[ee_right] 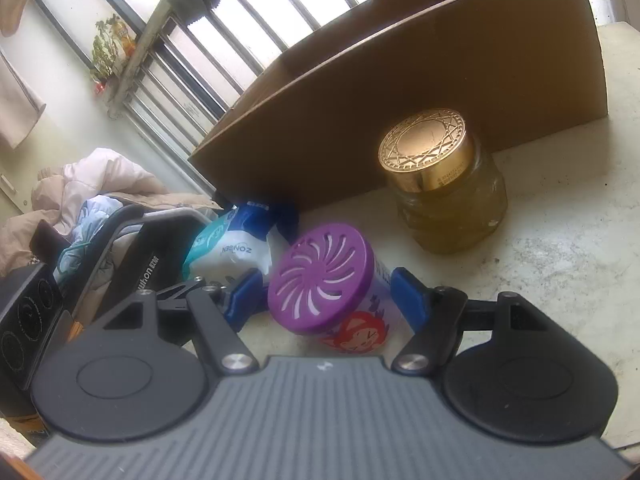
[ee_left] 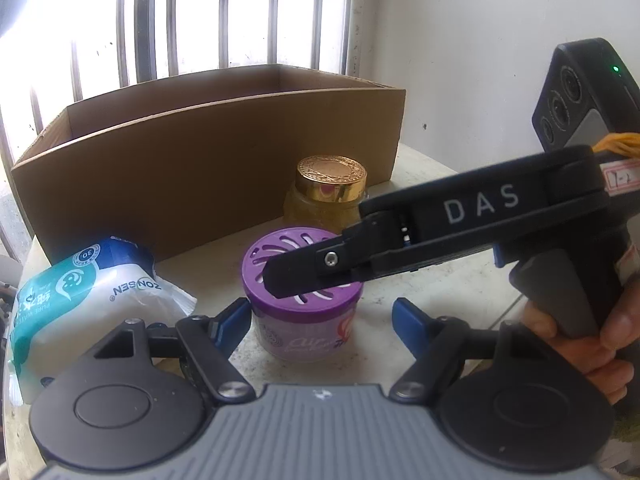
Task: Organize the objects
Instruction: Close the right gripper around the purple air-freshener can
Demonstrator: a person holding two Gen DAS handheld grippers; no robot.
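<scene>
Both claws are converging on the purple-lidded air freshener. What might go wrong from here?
1. The right claw and left claw both bracket the air freshener, so they may collide.
2. Its round wall might slip from the blue pads.
3. Lifting toward the cardboard box may knock the gold-lidded jar just behind.

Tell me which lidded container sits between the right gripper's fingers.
The purple-lidded air freshener, with slotted lid; the gold-lidded glass jar stands farther back beside the cardboard box.

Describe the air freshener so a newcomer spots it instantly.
Find the open cardboard box on the pale table. In front of it stand a gold-lidded glass jar and a wipes pack. Between them, nearer, the air freshener: the only tub with a slotted purple lid.
</scene>
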